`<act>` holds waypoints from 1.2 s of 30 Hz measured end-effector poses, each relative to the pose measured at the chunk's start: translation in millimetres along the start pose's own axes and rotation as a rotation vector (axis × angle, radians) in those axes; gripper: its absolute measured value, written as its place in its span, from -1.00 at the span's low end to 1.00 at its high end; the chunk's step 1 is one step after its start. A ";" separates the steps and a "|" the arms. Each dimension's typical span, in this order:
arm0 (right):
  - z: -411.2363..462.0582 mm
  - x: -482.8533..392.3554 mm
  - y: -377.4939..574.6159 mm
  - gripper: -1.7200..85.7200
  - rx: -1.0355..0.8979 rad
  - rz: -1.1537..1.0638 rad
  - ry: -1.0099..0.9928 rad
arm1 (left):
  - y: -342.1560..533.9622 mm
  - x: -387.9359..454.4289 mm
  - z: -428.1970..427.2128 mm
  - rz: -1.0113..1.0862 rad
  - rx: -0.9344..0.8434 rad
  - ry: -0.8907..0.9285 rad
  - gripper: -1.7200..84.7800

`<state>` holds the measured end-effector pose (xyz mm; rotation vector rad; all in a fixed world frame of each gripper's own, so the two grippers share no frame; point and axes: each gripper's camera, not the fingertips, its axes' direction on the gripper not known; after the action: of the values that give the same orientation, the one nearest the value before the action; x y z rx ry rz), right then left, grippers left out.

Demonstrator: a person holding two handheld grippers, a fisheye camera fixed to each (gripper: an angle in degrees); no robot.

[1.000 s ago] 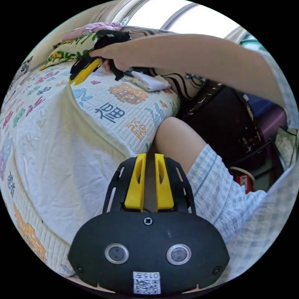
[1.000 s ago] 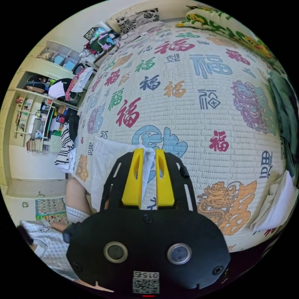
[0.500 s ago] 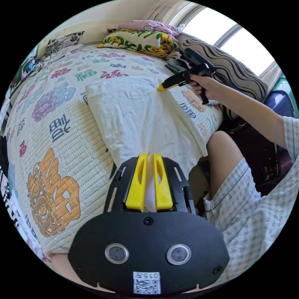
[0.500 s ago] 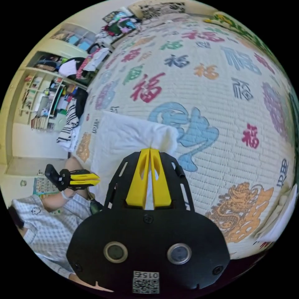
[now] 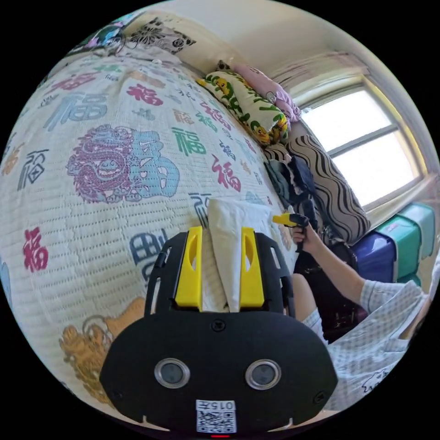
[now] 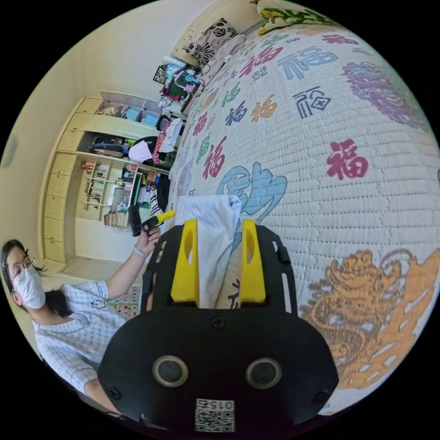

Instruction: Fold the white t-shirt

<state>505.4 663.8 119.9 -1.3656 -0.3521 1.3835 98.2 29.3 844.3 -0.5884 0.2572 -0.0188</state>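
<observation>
— Left gripper view: what is the biggest thing?

— The bed, under a cream quilted bedspread (image 5: pixel 114 192) printed with coloured characters and dragons. At its far edge lie a black-and-white floral pillow (image 5: pixel 160 34), a green and yellow printed cushion (image 5: pixel 247 107) and a black-and-cream wavy-striped cushion (image 5: pixel 332 183), with a heap of dark clothes (image 5: pixel 288 176) just beside the striped one. A bright window (image 5: pixel 362 146) is above, and blue and teal plastic storage boxes (image 5: pixel 394 247) stand below it.

— And the white t-shirt (image 5: pixel 233 238)?

— It lies folded into a narrow stack on the bedspread near the bed's edge where the person sits. The left gripper (image 5: pixel 221 266), black with yellow jaws, has those jaws spread apart, one on each side of the fabric; they do not press on it.

— Anything in the way?

— The gripper's own black housing hides the near end of the shirt. Past the far end, a hand (image 5: pixel 305 233) holds the right gripper (image 5: pixel 285 220) near the shirt; whether that one's jaws are parted I cannot tell from here.

— Right gripper view?

— The same bedspread (image 6: pixel 321 137), and the shirt (image 6: pixel 211 238) between the right gripper's (image 6: pixel 220 263) separated yellow jaws, loose again. Cream wall shelves (image 6: pixel 105 174) crowded with books and clothes stand beyond the bed. The person in a pale checked top (image 6: pixel 78 330) holds the left gripper (image 6: pixel 160 217) beside the shirt's far end.
</observation>
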 end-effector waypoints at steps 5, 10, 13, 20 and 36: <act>34.7 48.0 -29.5 -0.69 -0.046 0.009 -0.119 | -20.4 -58.4 40.3 -0.083 -0.053 0.179 -0.68; 61.1 77.3 -51.9 -0.77 -0.102 0.001 -0.227 | -24.2 -88.6 67.2 -0.105 -0.052 0.322 -0.81; 75.2 81.1 -64.8 -0.84 -0.141 -0.025 -0.215 | -29.8 -84.1 71.7 -0.055 -0.073 0.308 -0.93; 58.3 40.8 -80.1 -0.89 -0.052 -0.244 -0.112 | -44.2 -26.3 18.2 0.210 0.043 0.274 -0.97; 135.4 -41.7 54.5 -0.92 -0.332 -0.563 0.117 | 204.3 106.7 12.7 0.617 -0.238 0.089 -0.96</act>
<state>354.8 673.2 136.3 -1.4575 -0.8448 0.7968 193.3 196.7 716.9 -0.7251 0.5234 0.5893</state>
